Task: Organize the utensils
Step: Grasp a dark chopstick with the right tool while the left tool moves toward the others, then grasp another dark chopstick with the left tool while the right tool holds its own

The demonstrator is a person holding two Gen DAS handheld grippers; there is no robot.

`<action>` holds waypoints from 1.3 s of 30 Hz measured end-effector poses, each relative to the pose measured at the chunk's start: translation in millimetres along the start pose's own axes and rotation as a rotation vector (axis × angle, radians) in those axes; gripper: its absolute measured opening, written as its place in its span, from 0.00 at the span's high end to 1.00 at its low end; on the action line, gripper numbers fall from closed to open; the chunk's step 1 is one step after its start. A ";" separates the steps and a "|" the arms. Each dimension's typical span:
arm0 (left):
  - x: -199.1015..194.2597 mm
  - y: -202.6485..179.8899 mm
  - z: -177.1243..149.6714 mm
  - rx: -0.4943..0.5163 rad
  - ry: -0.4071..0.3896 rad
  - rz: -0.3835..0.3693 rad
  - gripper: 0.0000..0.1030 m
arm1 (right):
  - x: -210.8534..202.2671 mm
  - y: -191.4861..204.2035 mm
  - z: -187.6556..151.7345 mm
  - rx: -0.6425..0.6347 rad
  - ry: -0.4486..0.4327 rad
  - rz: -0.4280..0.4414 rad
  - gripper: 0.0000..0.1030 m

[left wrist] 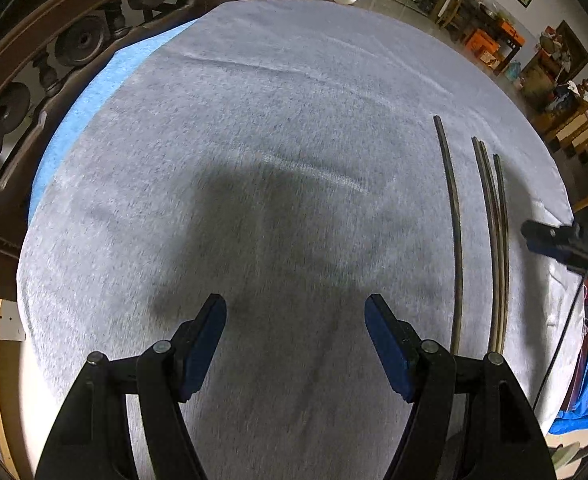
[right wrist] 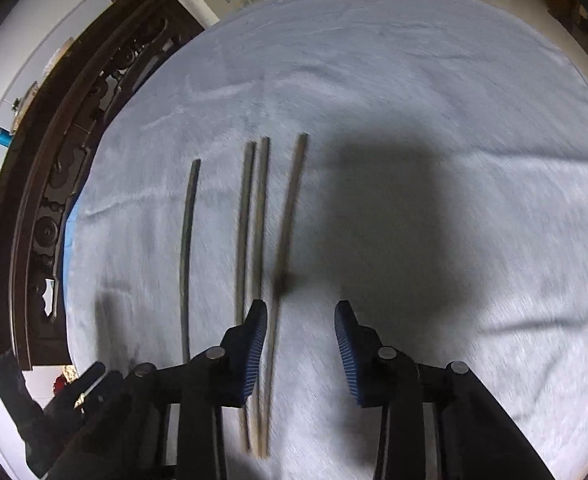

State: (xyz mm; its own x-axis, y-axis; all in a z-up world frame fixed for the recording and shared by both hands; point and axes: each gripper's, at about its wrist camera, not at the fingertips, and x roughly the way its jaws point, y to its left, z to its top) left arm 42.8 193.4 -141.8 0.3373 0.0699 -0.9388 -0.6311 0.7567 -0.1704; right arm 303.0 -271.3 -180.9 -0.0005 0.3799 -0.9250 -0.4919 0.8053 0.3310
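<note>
On the grey cloth (right wrist: 414, 80) lay four chopsticks (right wrist: 258, 216), blurry; left gripper (left wrist: 296, 312) and right gripper (right wrist: 301, 318) both gaped, holding nothing.

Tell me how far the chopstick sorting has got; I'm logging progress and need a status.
Looks done: four chopsticks lie roughly parallel on the grey cloth, the middle two touching. In hand: nothing; the left gripper and right gripper are both open, and the rightmost stick runs between the right one's fingers. Left: the leftmost stick still lies apart from the other three.
</note>
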 end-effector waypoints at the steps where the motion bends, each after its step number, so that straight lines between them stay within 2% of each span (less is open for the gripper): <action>1: 1.1 -0.1 2.4 -0.001 0.000 -0.001 0.30 | 3.8 3.9 4.7 -0.005 0.007 -0.011 0.68; 8: 6.7 -6.9 17.7 0.005 -0.006 -0.003 0.30 | 23.8 21.1 24.1 -0.017 0.055 -0.082 0.79; 10: 7.7 -11.0 22.1 0.014 -0.009 -0.006 0.30 | 27.5 28.5 27.8 -0.036 0.071 -0.102 0.91; 13: 8.2 -27.9 34.5 0.048 -0.014 -0.008 0.30 | 33.4 44.7 28.7 -0.118 0.103 -0.168 0.91; 17: 14.2 -56.1 53.0 0.099 0.006 -0.023 0.30 | 31.0 41.5 24.2 -0.208 0.139 -0.270 0.92; 23: 36.1 -104.0 79.6 0.162 0.076 -0.014 0.30 | 22.6 18.9 17.9 -0.195 0.156 -0.244 0.92; 26: 50.8 -128.1 95.0 0.196 0.104 0.013 0.30 | 20.4 14.2 14.9 -0.195 0.157 -0.232 0.92; 27: 58.2 -135.8 99.8 0.204 0.117 0.037 0.35 | 20.2 10.6 15.4 -0.198 0.160 -0.231 0.92; 28: 64.1 -142.5 103.2 0.215 0.130 0.047 0.45 | 20.3 10.0 16.0 -0.199 0.165 -0.227 0.92; 30: 78.8 -152.0 108.4 0.229 0.176 0.074 0.58 | 18.9 5.9 17.2 -0.200 0.171 -0.222 0.92; 33: 87.0 -167.2 113.1 0.284 0.187 0.117 0.69 | 18.9 4.3 22.8 -0.209 0.183 -0.219 0.92; 36: 90.6 -175.9 117.2 0.323 0.219 0.109 0.89 | 23.9 5.3 31.1 -0.221 0.194 -0.224 0.91; 37: 92.0 -178.4 117.8 0.344 0.234 0.107 0.93 | 26.9 10.7 33.1 -0.228 0.198 -0.229 0.91; 39: 92.3 -179.8 116.4 0.384 0.255 0.101 0.94 | 30.2 16.4 35.7 -0.243 0.212 -0.242 0.91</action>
State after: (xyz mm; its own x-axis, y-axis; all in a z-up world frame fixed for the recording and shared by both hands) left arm 268.7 139.5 -163.0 0.0746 0.0303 -0.9968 -0.3313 0.9435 0.0039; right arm 326.0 -230.4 -196.7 -0.0263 0.0695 -0.9972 -0.6914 0.7192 0.0683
